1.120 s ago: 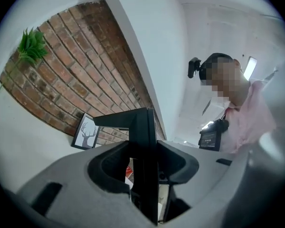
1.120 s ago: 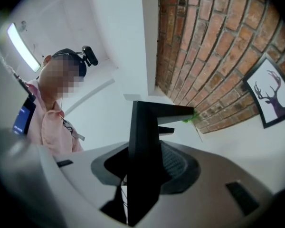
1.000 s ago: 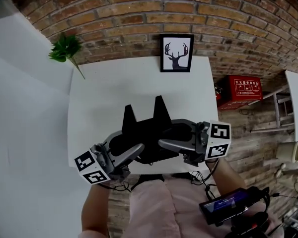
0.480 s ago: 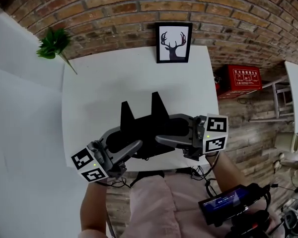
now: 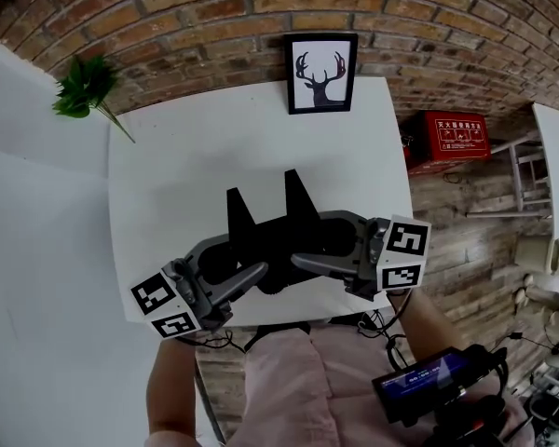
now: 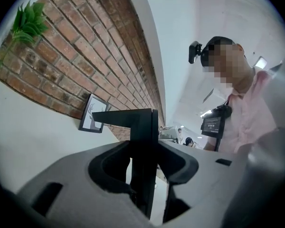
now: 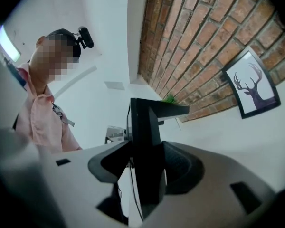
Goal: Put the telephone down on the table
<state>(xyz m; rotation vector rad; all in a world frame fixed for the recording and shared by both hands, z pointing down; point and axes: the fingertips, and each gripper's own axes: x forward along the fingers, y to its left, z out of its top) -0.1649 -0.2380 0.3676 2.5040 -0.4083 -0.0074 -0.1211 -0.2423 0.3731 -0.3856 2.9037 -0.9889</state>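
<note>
The black telephone (image 5: 278, 236), with two pointed prongs standing up from it, hangs low over the near edge of the white table (image 5: 186, 156). My left gripper (image 5: 252, 255) clamps its left end and my right gripper (image 5: 307, 242) has its right end. In the left gripper view the dark slab of the telephone (image 6: 143, 141) stands upright between the pads, which press on it. In the right gripper view the telephone (image 7: 145, 137) fills the gap between the jaws; those jaws are opening, and the pads look to be touching it.
A framed deer picture (image 5: 320, 73) leans on the brick wall at the table's far edge. A green plant (image 5: 84, 87) is at the far left corner. A red box (image 5: 456, 138) sits on the floor to the right.
Both grippers have sunk a little toward the table with the telephone between them. The right jaws look slightly wider.
</note>
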